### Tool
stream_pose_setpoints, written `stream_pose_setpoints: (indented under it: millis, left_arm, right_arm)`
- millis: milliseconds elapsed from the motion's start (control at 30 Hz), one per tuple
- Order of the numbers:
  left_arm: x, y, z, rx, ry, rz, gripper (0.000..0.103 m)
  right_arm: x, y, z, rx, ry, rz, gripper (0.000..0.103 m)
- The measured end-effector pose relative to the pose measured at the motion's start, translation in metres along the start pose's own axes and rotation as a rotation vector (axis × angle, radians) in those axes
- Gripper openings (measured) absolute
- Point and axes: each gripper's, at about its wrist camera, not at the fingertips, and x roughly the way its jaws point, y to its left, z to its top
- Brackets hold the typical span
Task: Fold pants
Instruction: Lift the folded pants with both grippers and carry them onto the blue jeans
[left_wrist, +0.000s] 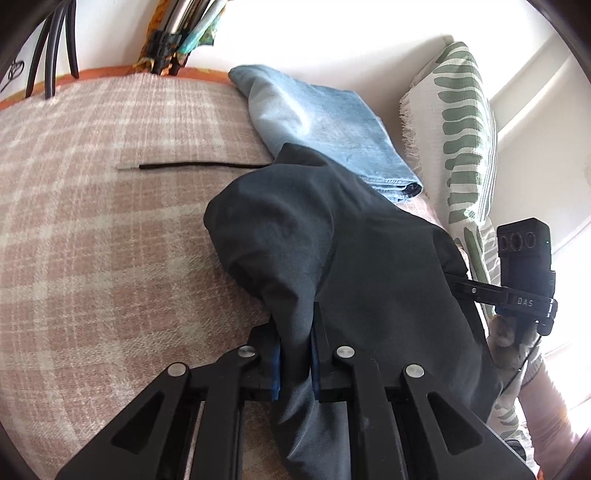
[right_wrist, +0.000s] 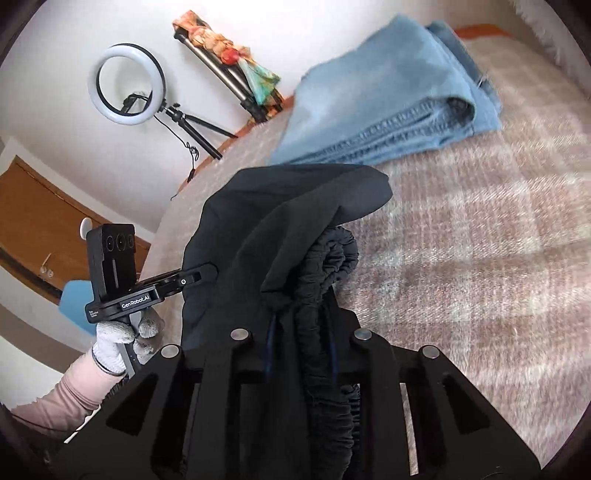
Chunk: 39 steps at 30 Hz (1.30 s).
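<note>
Left wrist: both grippers (left_wrist: 295, 354) (right_wrist: 301, 354) apparently pinch dark pants (left_wrist: 332, 240).

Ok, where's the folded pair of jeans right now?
The folded jeans lie on the plaid blanket, just beyond the dark pants both grippers hold, beside the green-patterned pillow. The right wrist view shows them up ahead too.
</note>
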Motion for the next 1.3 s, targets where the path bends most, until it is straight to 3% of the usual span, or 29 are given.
stream_pose_setpoints:
  millis: [267, 600, 933, 1300]
  left_arm:
    - [-0.032, -0.023, 0.013, 0.054, -0.073, -0.016, 0.008]
    - [-0.057, -0.049, 0.077, 0.137, -0.171, -0.007, 0.008]
    - [-0.048, -0.062, 0.166, 0.190, -0.250, -0.001, 0.008]
    - [0.022, -0.032, 0.225, 0.149, -0.204, 0.035, 0.008]
  right_arm:
    - [-0.036, 0.038, 0.013, -0.051, -0.088, -0.035, 0.021]
    - [-0.059, 0.054, 0.069, -0.095, -0.229, -0.072, 0.021]
    - [-0.059, 0.029, 0.161, -0.092, -0.299, -0.097, 0.021]
    - [0.003, -0.039, 0.230, -0.041, -0.237, -0.157, 0.021]
